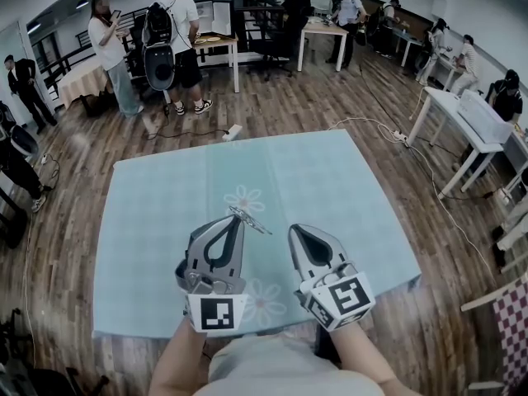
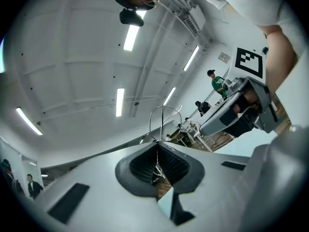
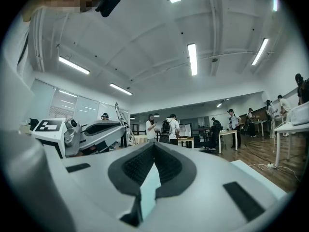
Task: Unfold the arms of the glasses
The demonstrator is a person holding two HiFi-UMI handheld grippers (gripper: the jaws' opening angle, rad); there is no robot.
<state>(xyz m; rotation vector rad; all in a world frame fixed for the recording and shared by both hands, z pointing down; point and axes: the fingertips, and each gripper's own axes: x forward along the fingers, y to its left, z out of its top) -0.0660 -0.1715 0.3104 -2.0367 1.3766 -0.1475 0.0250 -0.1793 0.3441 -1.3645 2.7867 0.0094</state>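
Wire glasses (image 1: 250, 219) clamped in left gripper (image 1: 233, 221) jaws, above counter (image 1: 157, 213), likely for arm clearance; right gripper (image 1: 299, 233) jaws closed, empty.

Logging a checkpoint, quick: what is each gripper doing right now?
Left gripper: closed on the glasses.
Right gripper: closed, empty.

left tool (image 1: 234, 219): grey shell, black ribbed pads | right tool (image 1: 298, 232): same build | marker cubes (image 1: 216, 312): white, black square codes | wear: light short-sleeved top (image 1: 276, 368)
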